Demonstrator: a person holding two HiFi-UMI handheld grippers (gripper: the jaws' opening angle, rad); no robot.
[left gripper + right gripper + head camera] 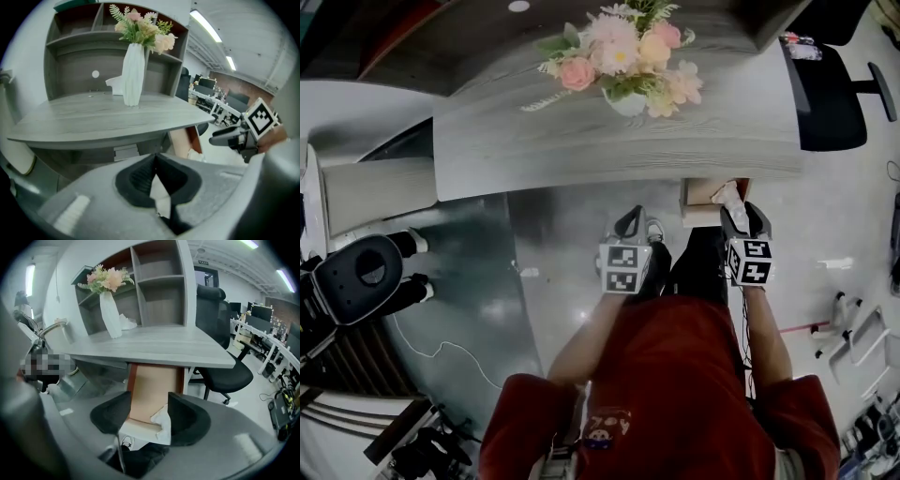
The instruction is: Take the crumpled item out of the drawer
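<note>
since the right gripper (149,400) hangs over the open drawer (151,378) with its jaws wide apart and nothing clamped, i judge the step in hand is the reach for the grasp. the crumpled item (162,422), white, lies in the drawer's near corner, at about 5 o'clock from the jaw gap, just beside the right-hand pad. i would shift a little toward 3 o'clock to centre it, go down clear of the front wall, then close softly. the left gripper (155,158) has its jaws together, holding nothing, in front of the desk (108,117).
</note>
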